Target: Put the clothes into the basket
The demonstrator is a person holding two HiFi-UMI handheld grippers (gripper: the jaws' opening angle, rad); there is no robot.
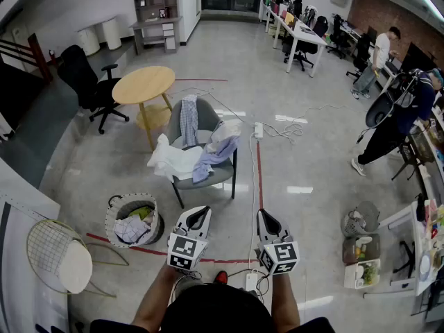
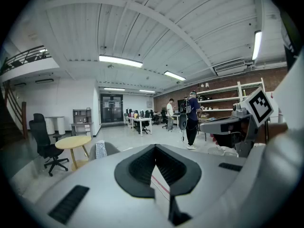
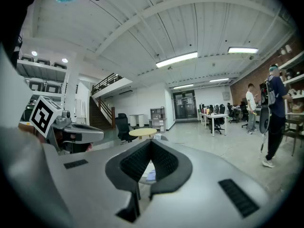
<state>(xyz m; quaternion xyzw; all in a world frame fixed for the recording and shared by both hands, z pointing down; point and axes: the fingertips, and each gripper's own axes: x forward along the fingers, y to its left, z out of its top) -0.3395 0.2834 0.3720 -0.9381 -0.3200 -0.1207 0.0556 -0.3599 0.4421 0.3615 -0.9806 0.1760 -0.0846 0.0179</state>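
Observation:
Several clothes (image 1: 195, 157), white, blue and checked, lie heaped on a grey chair (image 1: 208, 175) in the head view. A checked cloth (image 1: 189, 119) hangs over its backrest. The round basket (image 1: 132, 220) stands on the floor to the chair's lower left with clothes inside. My left gripper (image 1: 202, 211) and right gripper (image 1: 263, 216) are held side by side below the chair, both shut and empty. The left gripper view shows shut jaws with the chair (image 2: 102, 149) beyond. The right gripper view shows shut jaws and a bit of cloth (image 3: 150, 175) past them.
A round wooden table (image 1: 143, 84) and a black office chair (image 1: 87, 82) stand behind the grey chair. A wire chair (image 1: 59, 259) is at lower left. Cables and a power strip (image 1: 258, 130) lie on the floor. Two people (image 1: 395, 116) stand at right near desks.

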